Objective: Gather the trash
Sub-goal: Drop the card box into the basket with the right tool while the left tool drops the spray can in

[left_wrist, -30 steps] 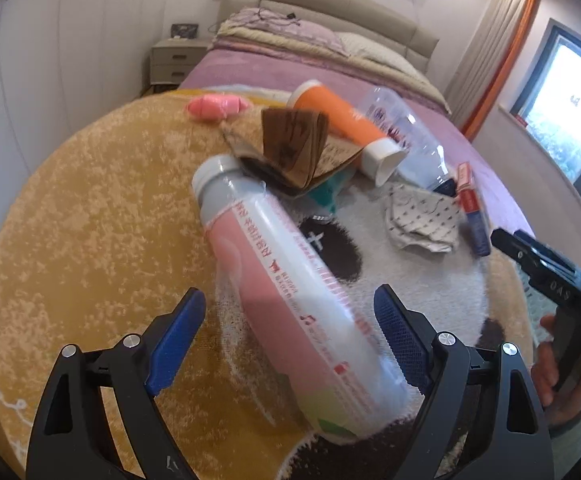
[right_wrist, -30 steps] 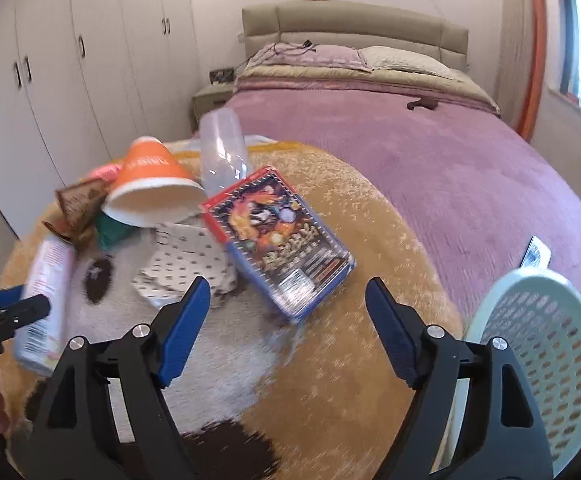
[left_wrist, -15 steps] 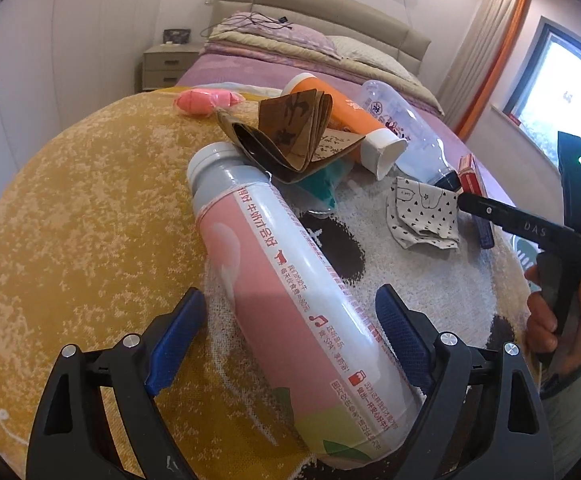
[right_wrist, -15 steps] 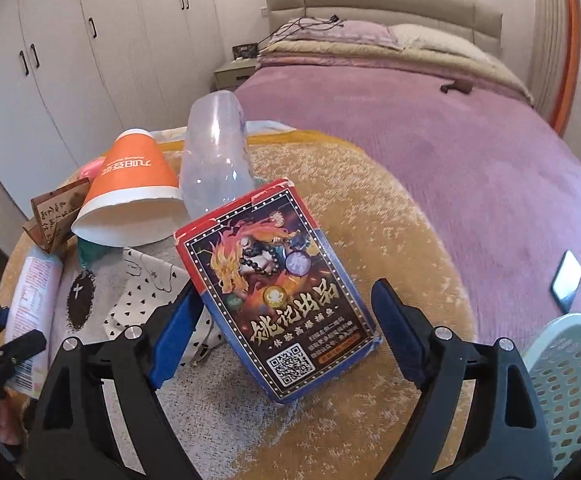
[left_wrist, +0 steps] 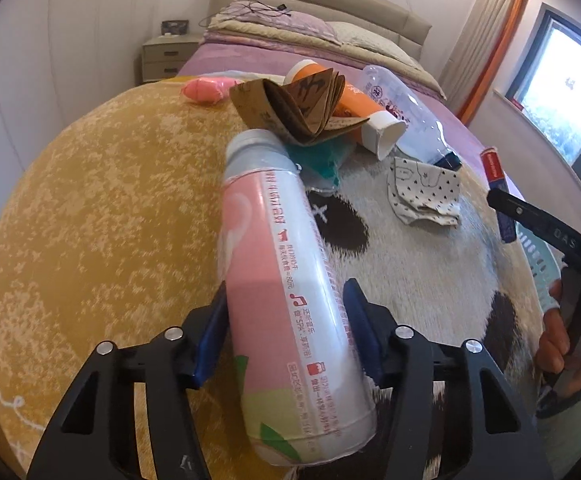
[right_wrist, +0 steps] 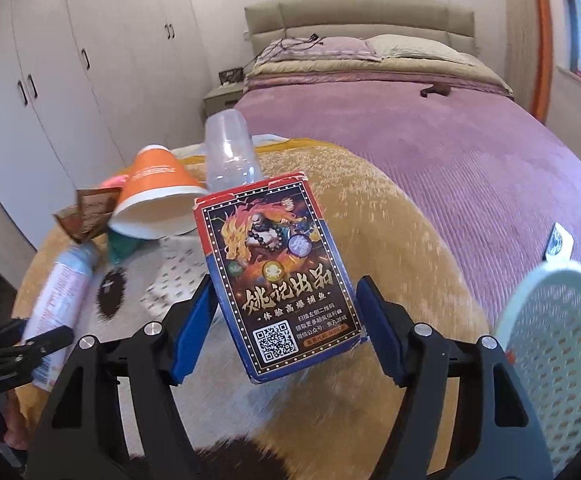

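My left gripper is shut on a pink and white drink bottle, its blue pads pressed on both sides. My right gripper is shut on a blue and red card box and holds it tilted above the rug. On the round yellow rug lie an orange paper cup, a folded brown paper bag, a clear plastic bottle, a dotted crumpled paper, a teal wrapper and a pink wrapper. The bottle also shows in the right wrist view.
A pale green mesh basket stands at the right of the rug. A bed with a purple cover lies behind, with a nightstand and white wardrobes to the left.
Both grippers have closed: the left on the pink bottle, the right on the card box. The card box has risen off the rug and come closer between the right fingers.
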A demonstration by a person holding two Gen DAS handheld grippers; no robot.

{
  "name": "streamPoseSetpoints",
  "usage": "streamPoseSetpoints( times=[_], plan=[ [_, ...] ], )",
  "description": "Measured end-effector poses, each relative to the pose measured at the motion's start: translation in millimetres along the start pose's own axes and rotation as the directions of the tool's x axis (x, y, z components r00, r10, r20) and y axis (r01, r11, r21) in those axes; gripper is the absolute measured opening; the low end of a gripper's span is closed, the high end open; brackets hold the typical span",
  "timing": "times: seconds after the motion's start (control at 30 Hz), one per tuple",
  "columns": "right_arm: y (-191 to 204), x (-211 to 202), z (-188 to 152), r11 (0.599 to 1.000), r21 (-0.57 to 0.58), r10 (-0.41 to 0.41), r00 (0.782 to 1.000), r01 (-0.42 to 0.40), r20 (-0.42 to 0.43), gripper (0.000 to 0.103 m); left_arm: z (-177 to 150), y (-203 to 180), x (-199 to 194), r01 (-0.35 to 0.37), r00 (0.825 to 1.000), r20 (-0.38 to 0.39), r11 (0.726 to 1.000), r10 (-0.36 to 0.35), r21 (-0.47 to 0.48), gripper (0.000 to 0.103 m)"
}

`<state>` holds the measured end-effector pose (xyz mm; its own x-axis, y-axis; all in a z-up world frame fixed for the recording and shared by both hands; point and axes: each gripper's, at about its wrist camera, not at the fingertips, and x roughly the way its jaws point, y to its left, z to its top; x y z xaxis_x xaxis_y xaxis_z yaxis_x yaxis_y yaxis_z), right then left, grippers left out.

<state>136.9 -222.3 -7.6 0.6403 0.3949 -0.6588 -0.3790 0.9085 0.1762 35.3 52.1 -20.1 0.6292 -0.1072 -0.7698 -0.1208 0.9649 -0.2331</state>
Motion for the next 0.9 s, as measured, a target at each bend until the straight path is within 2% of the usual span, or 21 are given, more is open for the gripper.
streamPoseSetpoints(
  times=[0.2,0.33,0.4,0.5,0.63,0.77,0.9],
  plan=[
    [2.6,-39.8,-29.7,0.997,0.082,0.008,0.999,-0.011,0.04,0.066,-19.3,4.5,-28.0,0.104,0.994,0.04,0.995,-0.104,-0.003,0.049],
    [-3.2,-65.3,-41.1,0.992,0.125,0.006,0.998,-0.013,0.059,0.066,-24.9,-5.5,-47.2,0.189,0.978,0.086,0.982,-0.191,0.026,0.048],
    [-4.4,-73.7,-42.7,0.991,0.135,-0.004,0.998,-0.005,0.066,0.066,-26.3,-18.7,-52.3,0.222,0.969,0.094,0.973,-0.227,0.059,0.048],
    [-10.2,-91.4,-44.5,0.988,0.155,-0.023,0.996,0.01,0.081,0.066,-28.4,-39.6,-51.2,0.237,0.966,0.079,0.967,-0.244,0.089,0.048],
    [-23.4,-119.0,-46.9,0.983,0.174,-0.073,0.99,0.051,0.121,0.066,-27.0,-66.7,-54.5,0.286,0.95,0.088,0.949,-0.299,0.136,0.048],
    [-46.6,-151.0,-50.2,0.97,0.225,-0.134,0.978,0.096,0.161,0.066,-13.8,-106.1,-56.1,0.325,0.933,0.093,0.924,-0.348,0.201,0.048],
    [-80.5,-175.9,-53.0,0.939,0.309,-0.213,0.959,0.148,0.188,0.066,0.5,-154.1,-52.8,0.354,0.915,0.094,0.894,-0.392,0.275,0.048]
  ],
)
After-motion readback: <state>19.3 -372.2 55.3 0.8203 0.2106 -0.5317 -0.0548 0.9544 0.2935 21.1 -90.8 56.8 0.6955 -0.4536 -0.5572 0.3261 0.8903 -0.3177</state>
